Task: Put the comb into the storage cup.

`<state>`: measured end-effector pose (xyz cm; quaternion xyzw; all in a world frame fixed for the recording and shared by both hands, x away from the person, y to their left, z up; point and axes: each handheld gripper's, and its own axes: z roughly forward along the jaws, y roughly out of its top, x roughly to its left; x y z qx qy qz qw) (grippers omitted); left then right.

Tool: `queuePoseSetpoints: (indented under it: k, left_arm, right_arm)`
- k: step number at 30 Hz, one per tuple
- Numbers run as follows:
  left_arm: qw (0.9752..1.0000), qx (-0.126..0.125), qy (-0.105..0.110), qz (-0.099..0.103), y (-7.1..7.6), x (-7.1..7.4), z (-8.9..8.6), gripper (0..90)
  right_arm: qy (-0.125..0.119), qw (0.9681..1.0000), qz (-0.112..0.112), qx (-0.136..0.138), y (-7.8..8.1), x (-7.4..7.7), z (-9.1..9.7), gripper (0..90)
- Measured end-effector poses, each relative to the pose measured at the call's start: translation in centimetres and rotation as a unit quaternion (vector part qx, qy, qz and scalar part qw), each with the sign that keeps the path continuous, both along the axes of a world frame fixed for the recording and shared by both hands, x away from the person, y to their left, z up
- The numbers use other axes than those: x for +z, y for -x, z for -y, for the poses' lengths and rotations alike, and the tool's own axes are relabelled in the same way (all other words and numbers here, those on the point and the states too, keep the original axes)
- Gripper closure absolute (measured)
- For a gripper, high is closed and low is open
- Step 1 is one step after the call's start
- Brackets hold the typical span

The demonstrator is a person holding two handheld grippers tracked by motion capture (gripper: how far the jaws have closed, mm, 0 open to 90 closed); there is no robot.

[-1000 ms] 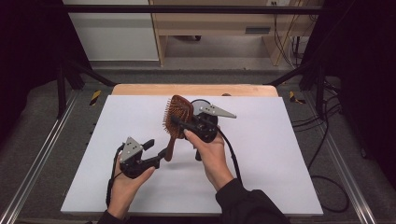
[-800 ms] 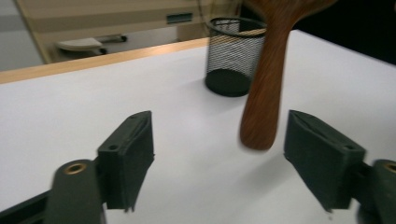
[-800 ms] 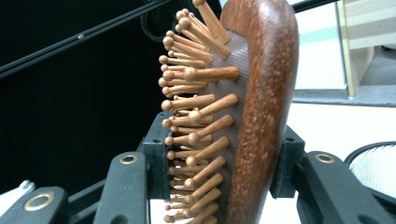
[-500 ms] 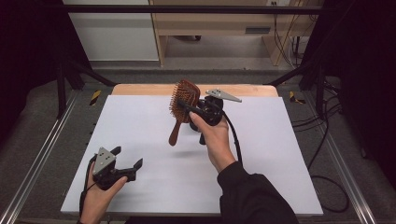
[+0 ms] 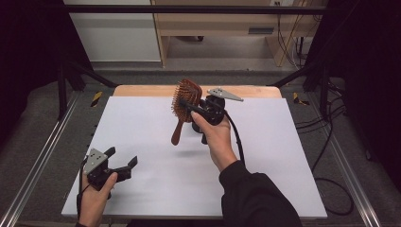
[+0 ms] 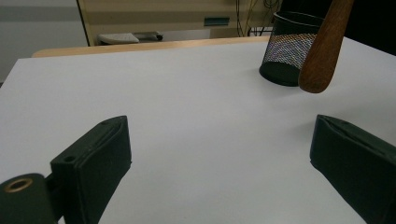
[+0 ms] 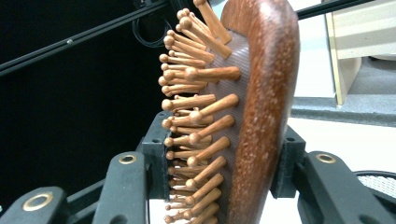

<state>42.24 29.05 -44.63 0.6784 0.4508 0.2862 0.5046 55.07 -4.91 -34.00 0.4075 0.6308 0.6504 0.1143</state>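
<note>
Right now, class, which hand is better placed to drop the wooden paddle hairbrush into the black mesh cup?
Right. The right gripper already clamps the wooden paddle hairbrush just above the black mesh cup; the left gripper is open, empty, near the table's front edge.

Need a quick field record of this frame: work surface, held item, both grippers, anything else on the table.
surface: white table top with a wooden strip along the far edge
held item: wooden hairbrush, raised above the table, handle hanging down
right gripper: fingers shut on the hairbrush head, bristle side against one finger, wooden back against the other
left gripper: open, nothing between its fingers, at the near left part of the table
other: black mesh cup standing on the table, beyond the brush handle in the left gripper view
</note>
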Motion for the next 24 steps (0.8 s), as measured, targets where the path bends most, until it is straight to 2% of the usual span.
queuePoseSetpoints:
  k: [7,11,24]
  left_arm:
    - [1.0,-0.003,-0.002,0.003,0.0,0.1,0.1,5.3]
    - [1.0,-0.004,-0.005,0.007,0.0,0.1,-0.1,5.2]
    - [0.9996,0.001,0.001,0.03,0.0,0.5,-0.9,4.6]
  right_arm:
    - [0.002,1.0,0.008,-0.003,-0.4,1.4,0.2,51.9]
    - [0.005,0.9997,0.012,-0.02,-1.0,2.4,0.5,51.9]
    - [-0.03,0.9975,0.024,-0.06,-3.5,4.8,1.9,51.7]
